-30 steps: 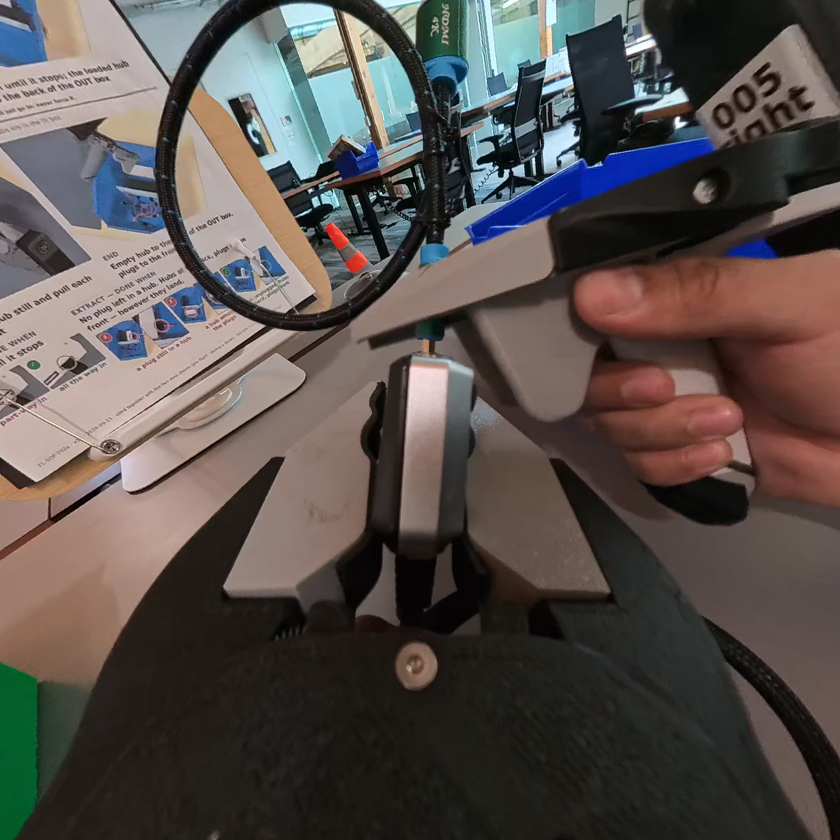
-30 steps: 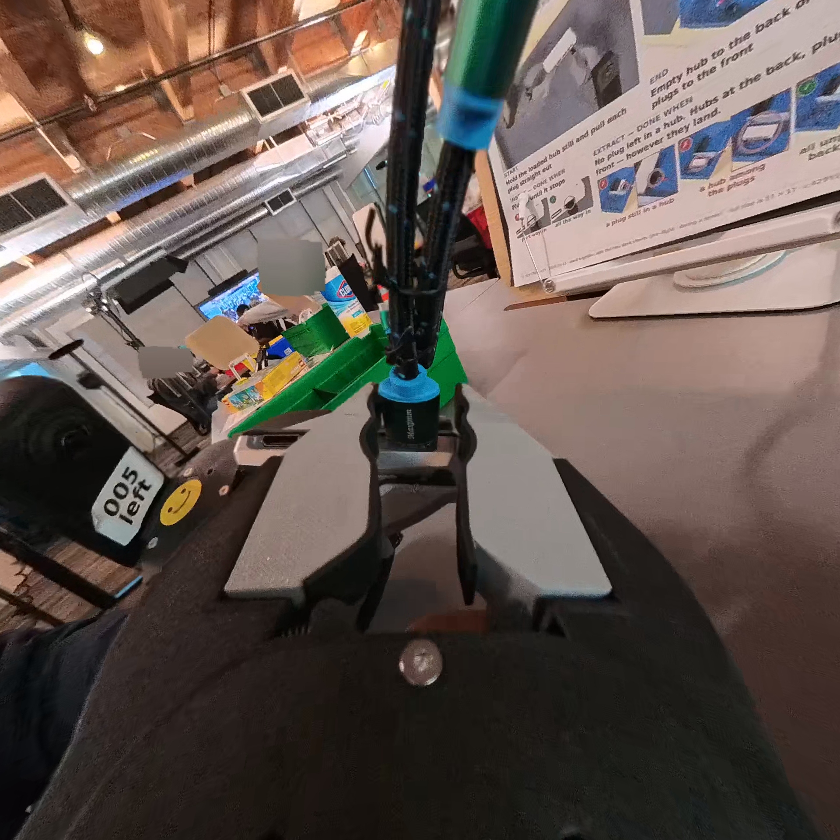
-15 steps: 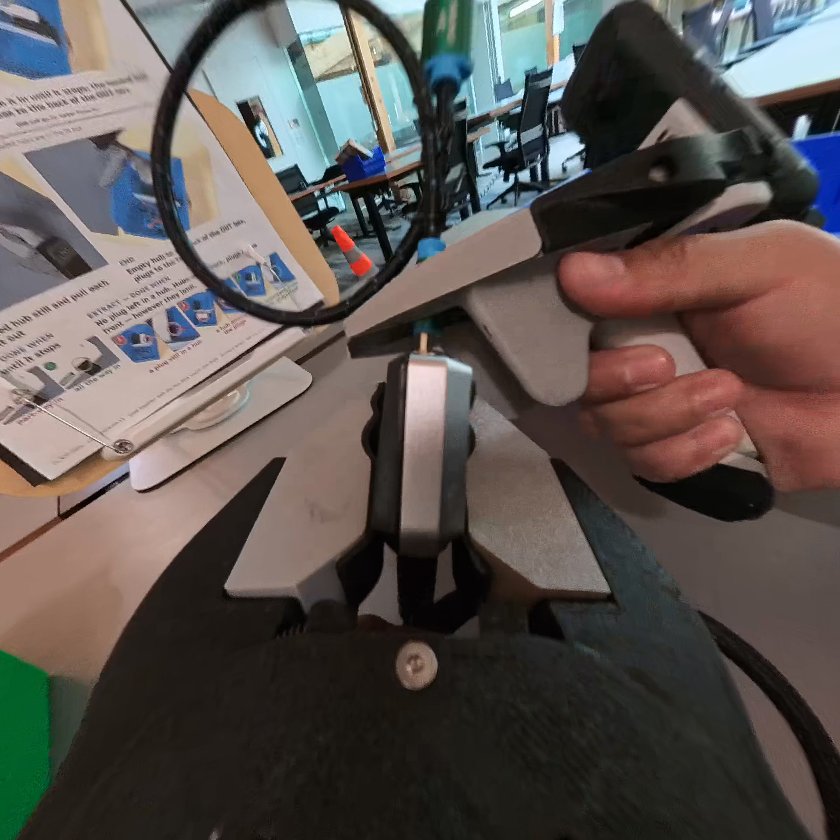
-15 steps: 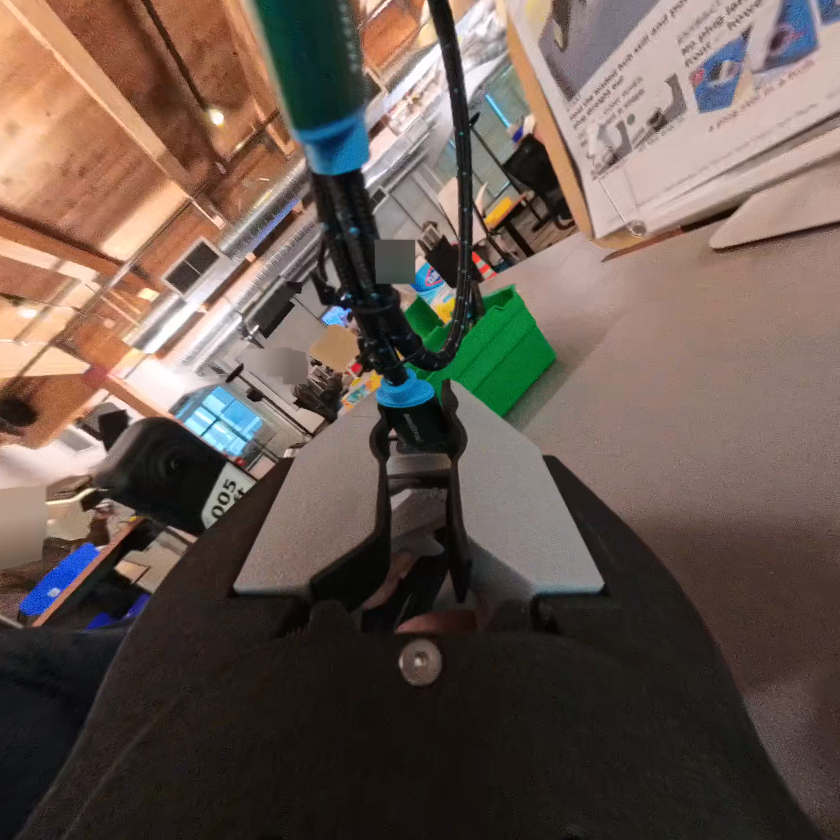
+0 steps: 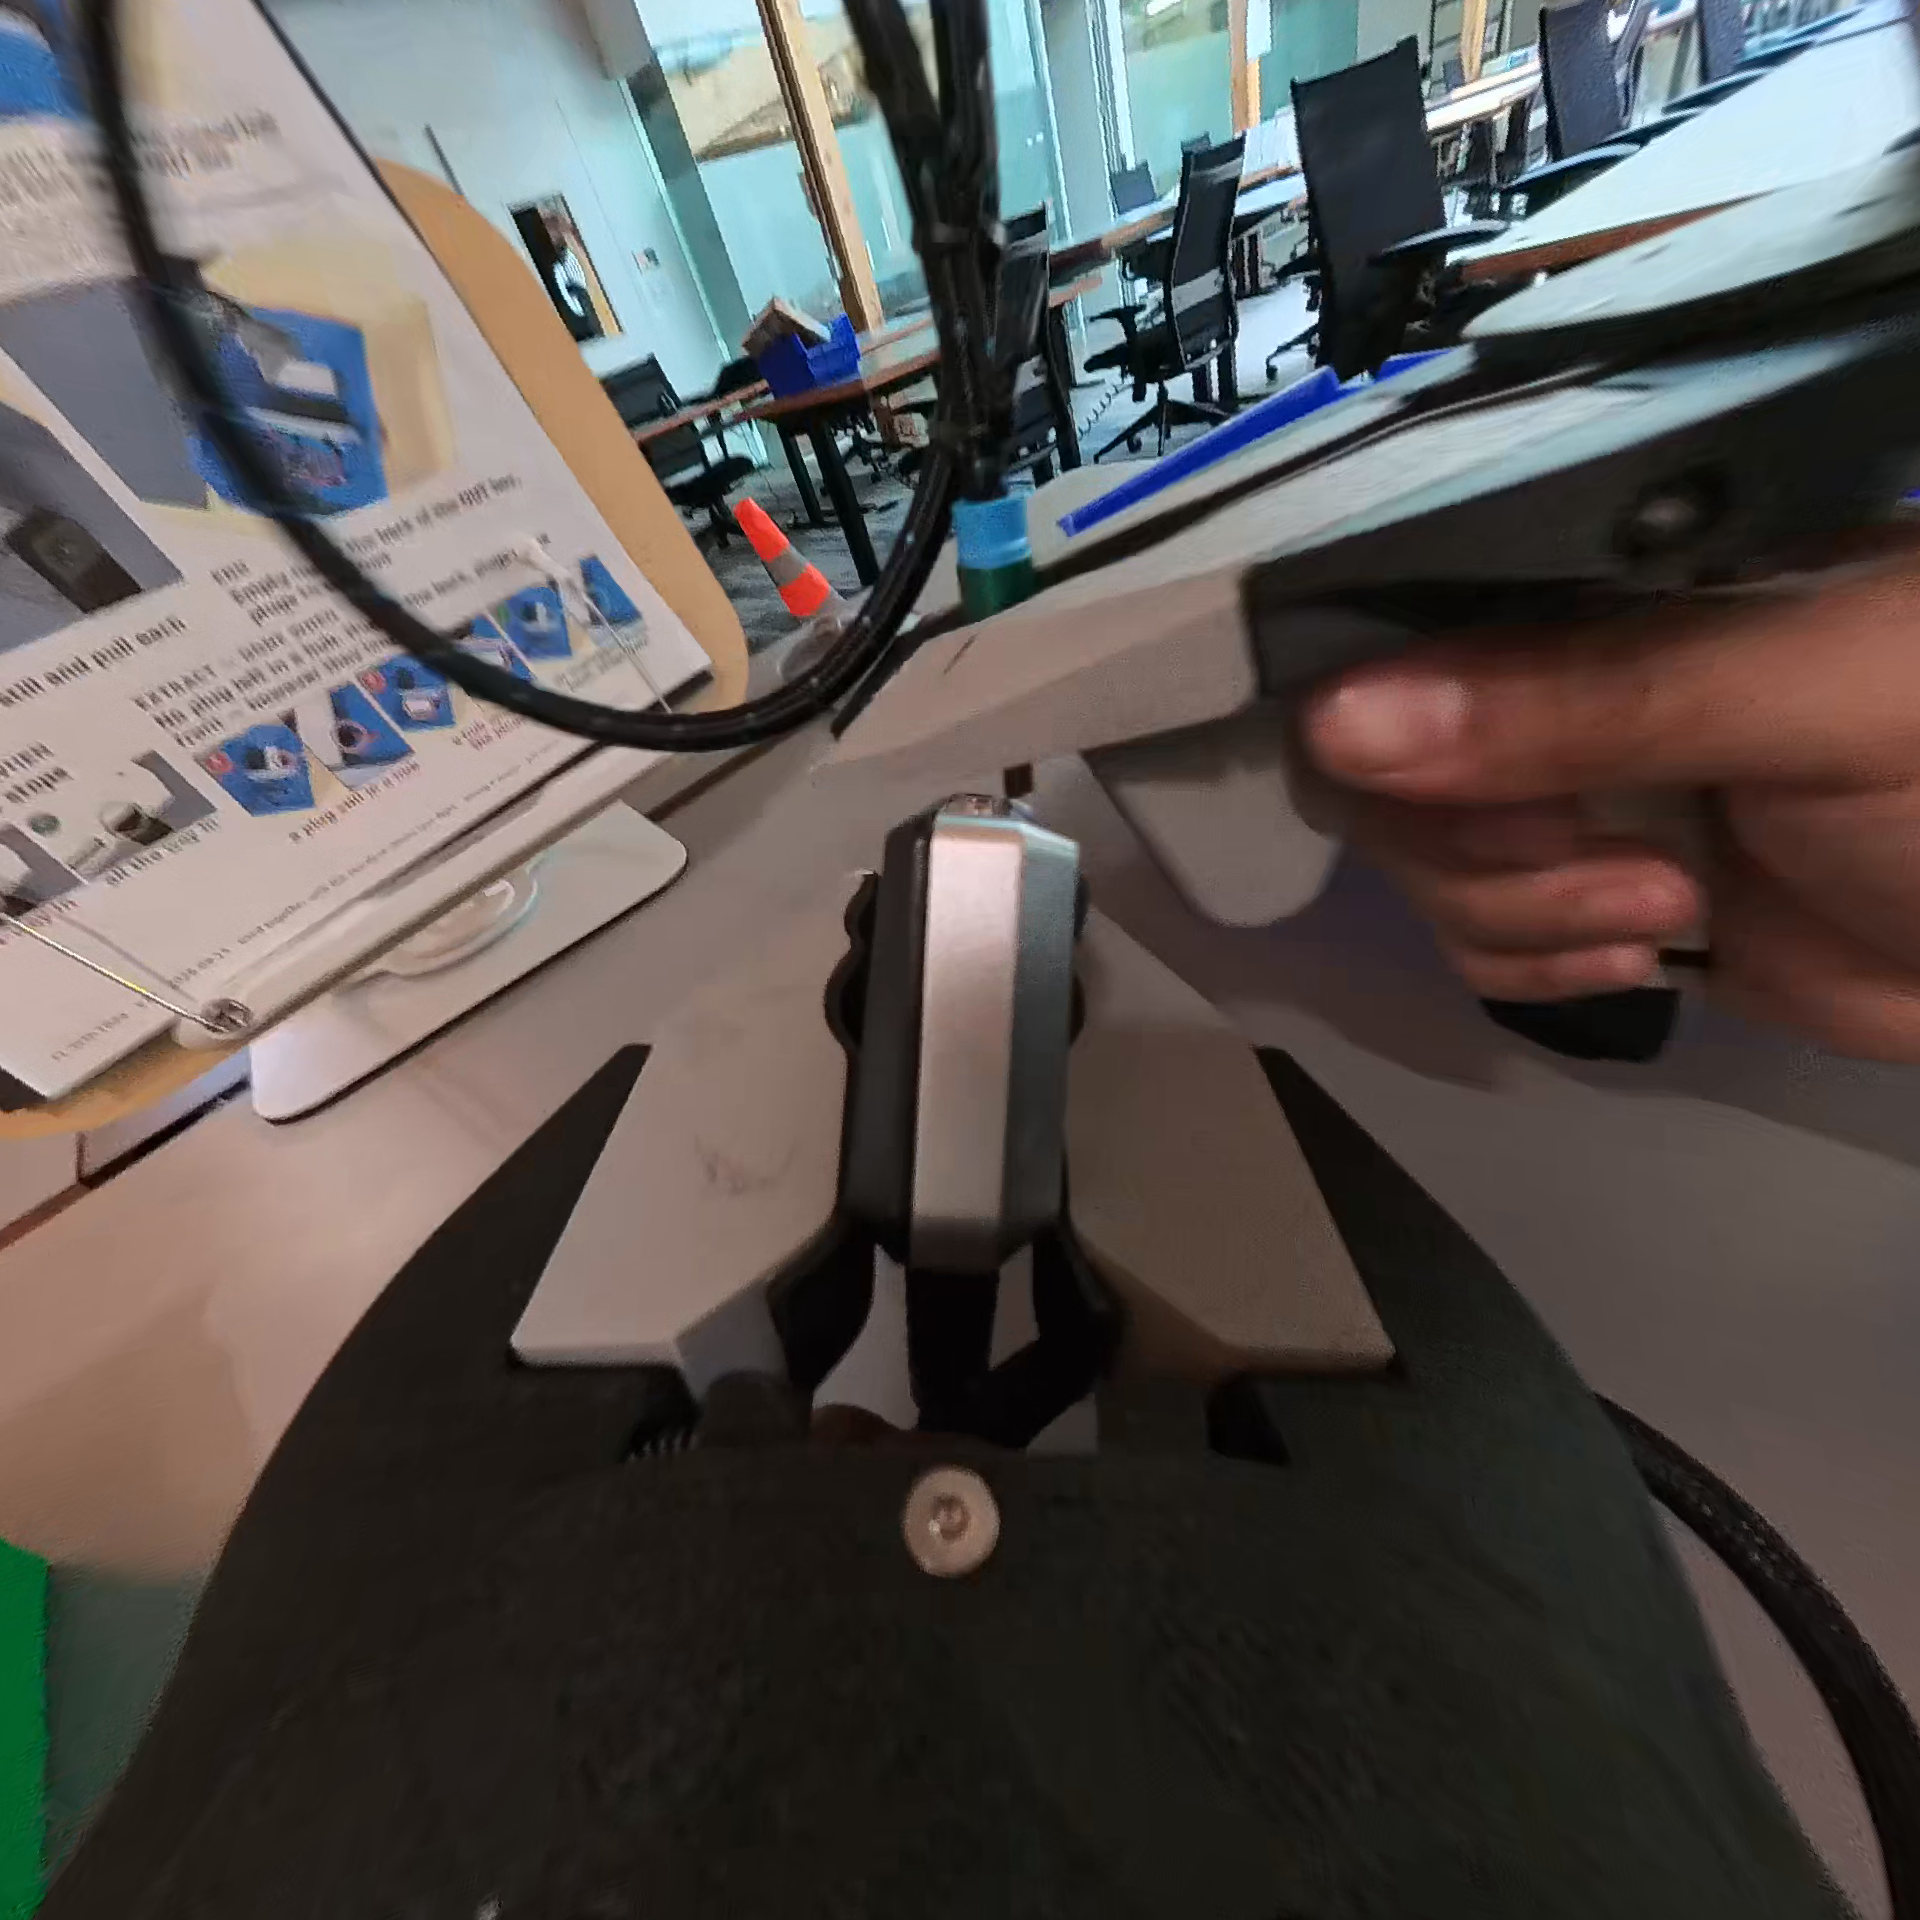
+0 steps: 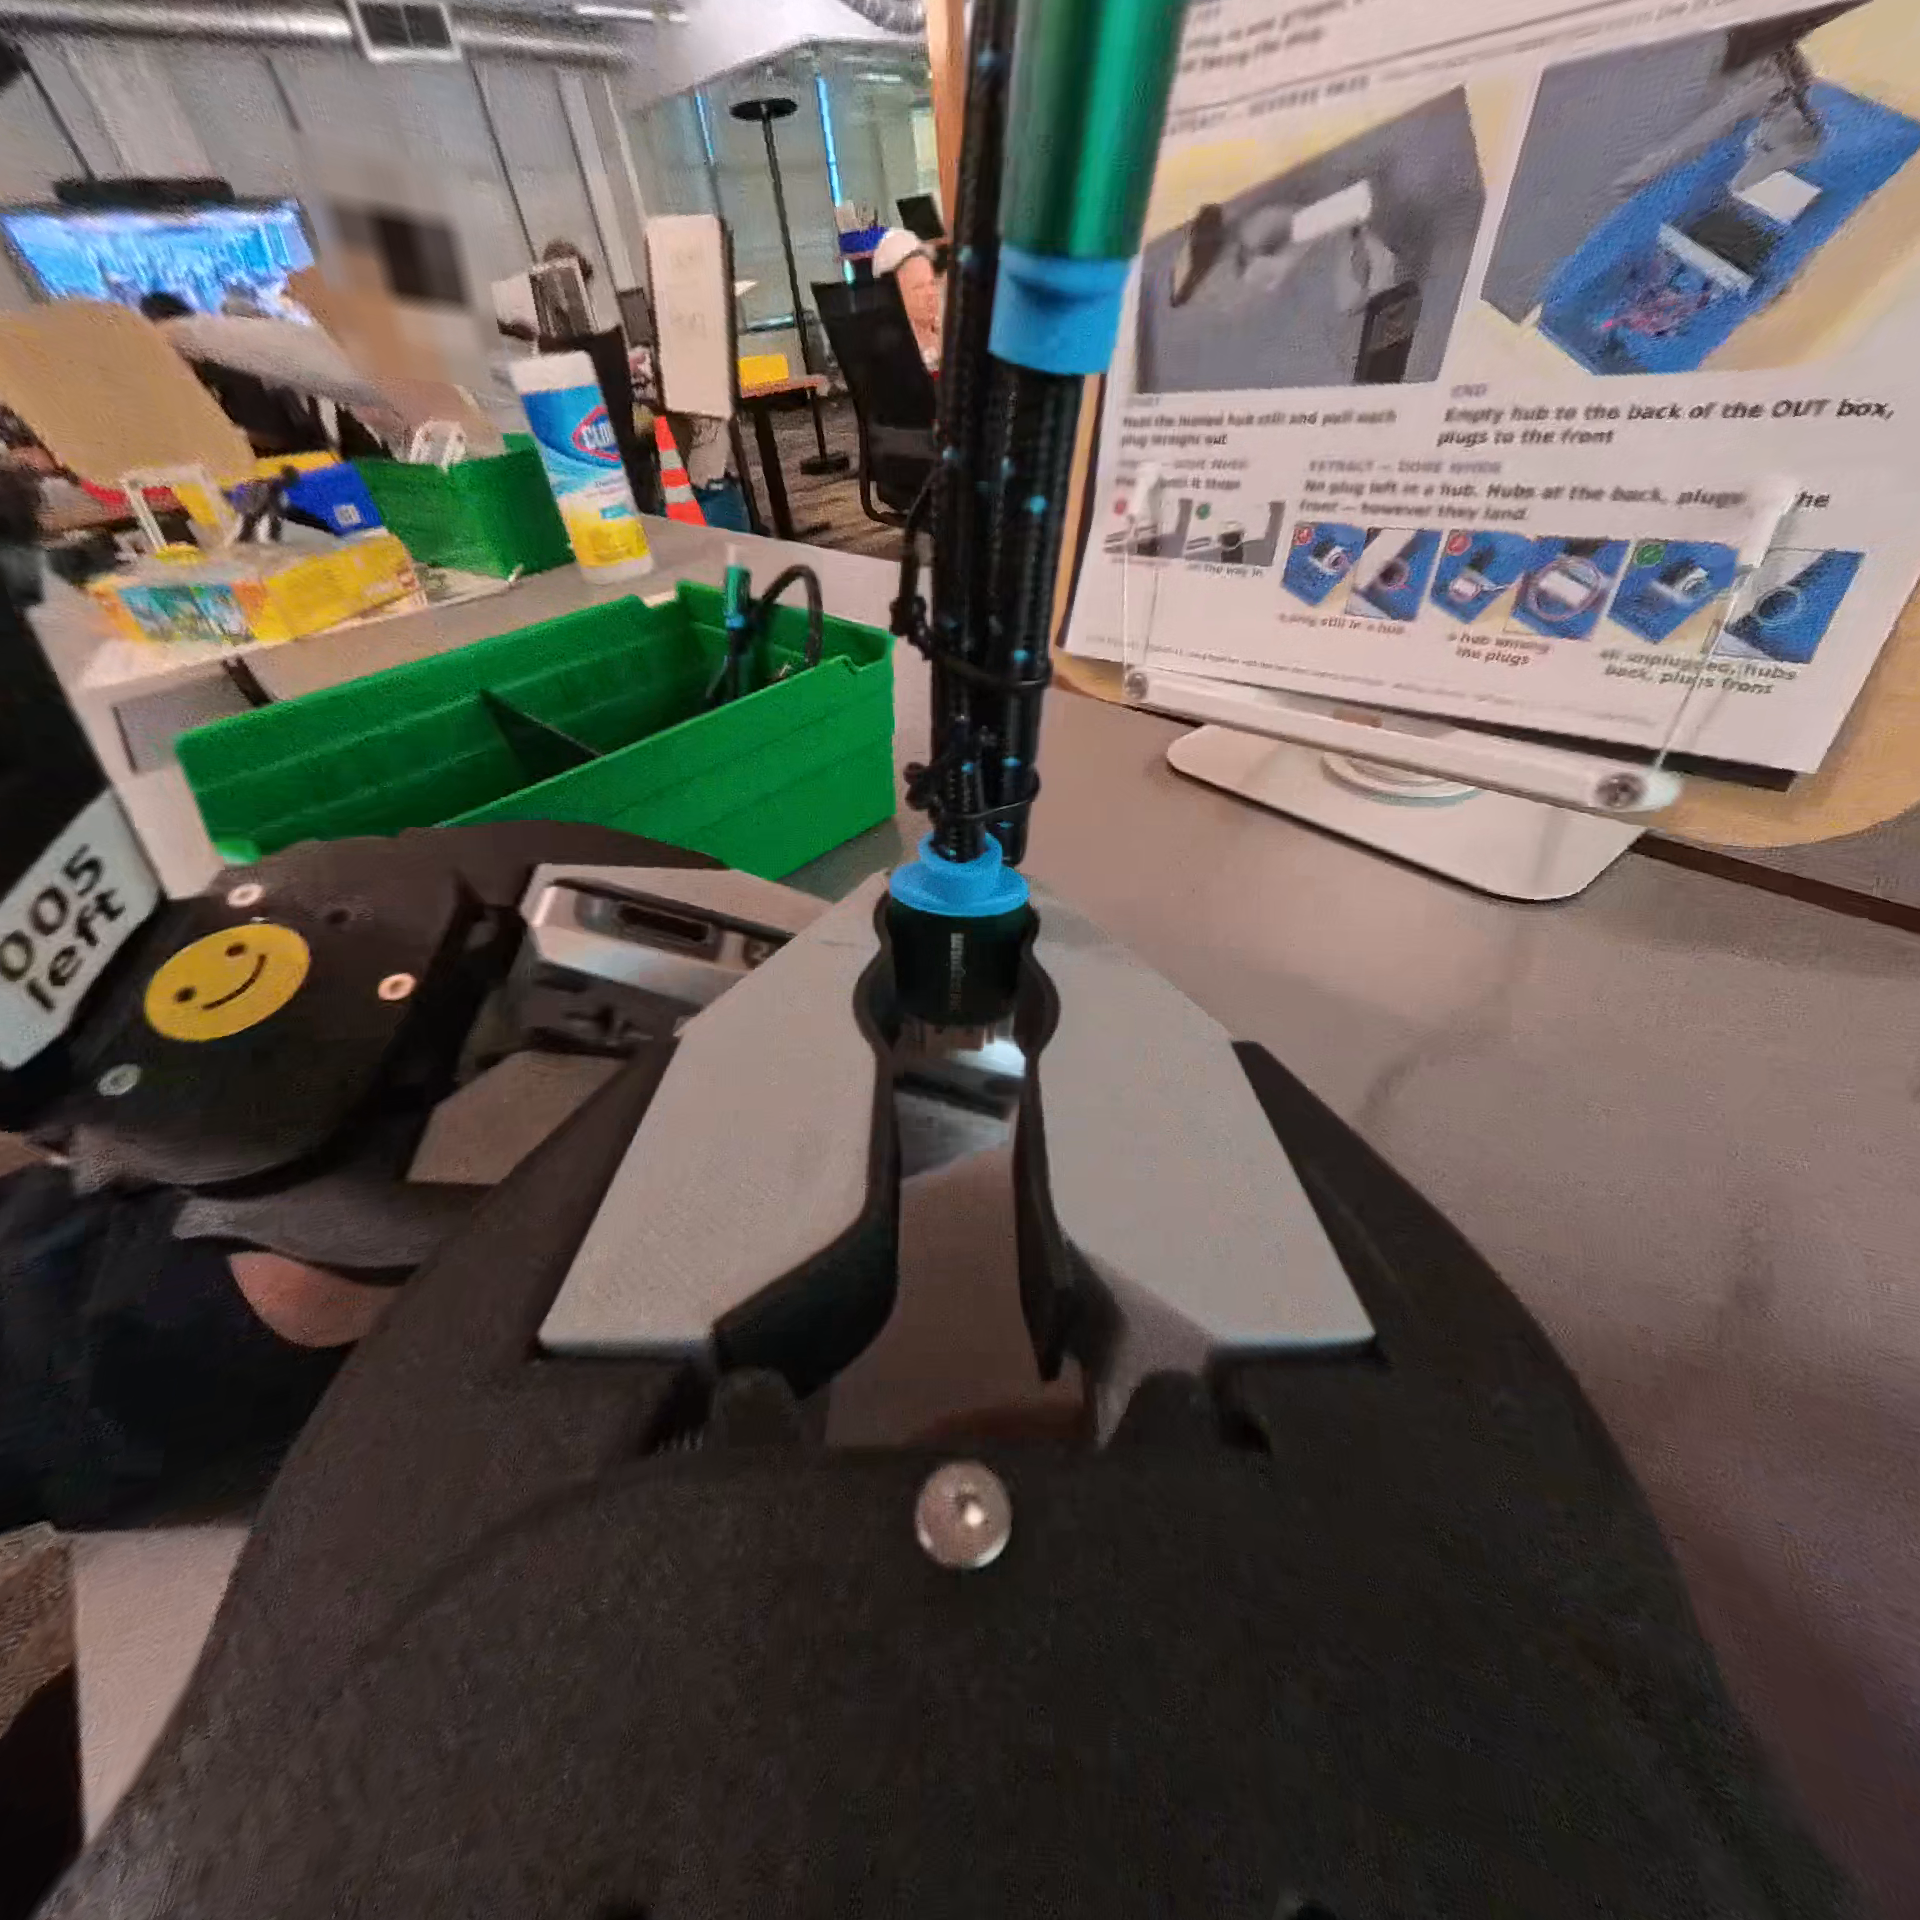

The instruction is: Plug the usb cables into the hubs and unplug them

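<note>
The left gripper (image 5: 971,935) is seen with jaws clamped on a grey slab-shaped hub (image 5: 966,1039), held edge-up between the fingers. The right gripper (image 6: 961,997) is clamped on a black plug (image 6: 954,961) with a blue collar, sitting just above the hub's top edge; whether the plug is seated in the hub cannot be told. A black braided cable bundle (image 6: 977,623) is seen rising from the plug, tied with a green cylinder (image 6: 1081,156), and looping across the left wrist view. The right gripper's body and the hand (image 5: 1621,810) on its trigger block much of that view's right side.

A green divided bin (image 6: 582,748) with a cable in one compartment is set on the grey table (image 6: 1558,1091), left of the grippers. A printed instruction sheet (image 6: 1507,416) is propped on a white stand behind them. A wipes canister (image 6: 577,468) and an orange cone (image 5: 779,561) are noted farther back. An open office with desks and black chairs is seen beyond.
</note>
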